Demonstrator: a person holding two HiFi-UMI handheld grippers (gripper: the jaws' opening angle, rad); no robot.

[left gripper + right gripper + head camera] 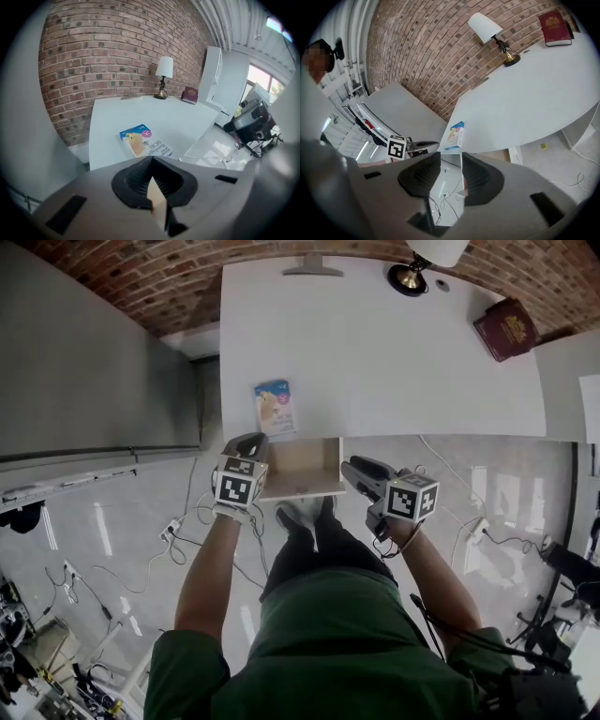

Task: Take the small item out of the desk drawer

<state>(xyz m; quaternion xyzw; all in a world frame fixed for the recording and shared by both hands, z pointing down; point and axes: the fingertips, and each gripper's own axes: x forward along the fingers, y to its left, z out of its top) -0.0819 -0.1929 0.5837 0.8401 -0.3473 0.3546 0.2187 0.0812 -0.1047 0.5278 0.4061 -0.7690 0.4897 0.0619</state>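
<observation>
A small blue box (275,407) lies on the white desk (403,362), close to its front edge; it also shows as the box (143,143) and the box (456,135). Under that edge a wooden drawer (302,491) stands pulled out, and its visible inside looks bare. My left gripper (251,440) hovers at the drawer's left rim, below the box. In the left gripper view my left gripper (151,160) is shut, tips together, nothing between them. My right gripper (350,469) rests by the drawer's right front corner. In its own view my right gripper (450,157) is open, with floor showing through the gap.
A lamp (412,273) and a red book (506,329) stand at the desk's far side. A grey cabinet (84,362) flanks the desk on the left. Cables (178,531) trail over the shiny floor. The person's shoes (305,517) stand just before the drawer.
</observation>
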